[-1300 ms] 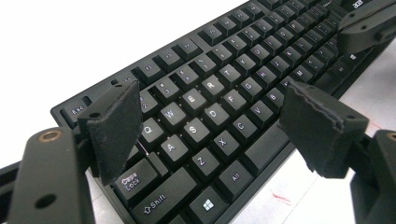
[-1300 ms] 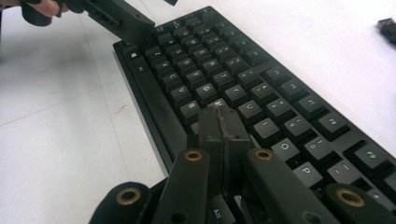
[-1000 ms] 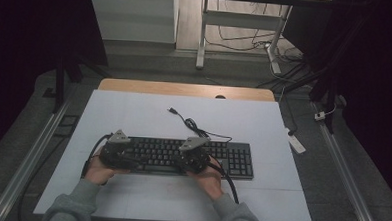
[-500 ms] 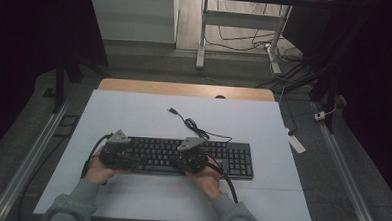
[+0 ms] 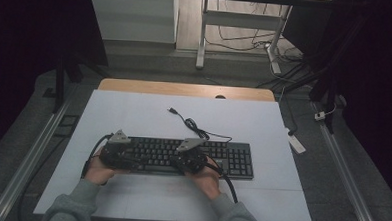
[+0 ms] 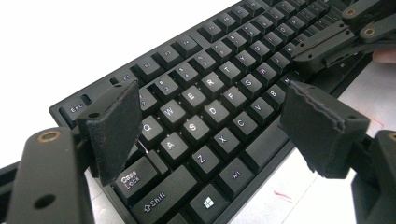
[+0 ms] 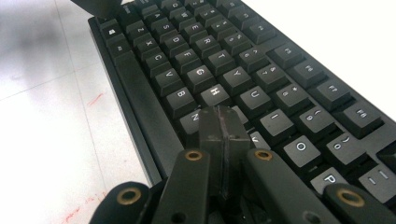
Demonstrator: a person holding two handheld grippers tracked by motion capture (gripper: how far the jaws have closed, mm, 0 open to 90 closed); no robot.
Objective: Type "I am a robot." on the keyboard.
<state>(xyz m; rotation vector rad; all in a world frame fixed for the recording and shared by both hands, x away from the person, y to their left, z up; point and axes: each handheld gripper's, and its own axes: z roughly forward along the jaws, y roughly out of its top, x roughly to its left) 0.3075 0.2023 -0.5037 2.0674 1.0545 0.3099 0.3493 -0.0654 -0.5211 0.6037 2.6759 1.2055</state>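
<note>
Pressing key row on keyboard, flat at near-centre of desk. Right tongs shut empty, tip near J key; lower straight, avoid neighbours. Left tongs open, hovering above left-hand letters.

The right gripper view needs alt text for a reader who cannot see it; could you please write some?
The right gripper, jaws shut together, tips down onto the middle letter keys of a black plastic computer keyboard, near the J key. The keyboard lies on a white table.
</note>
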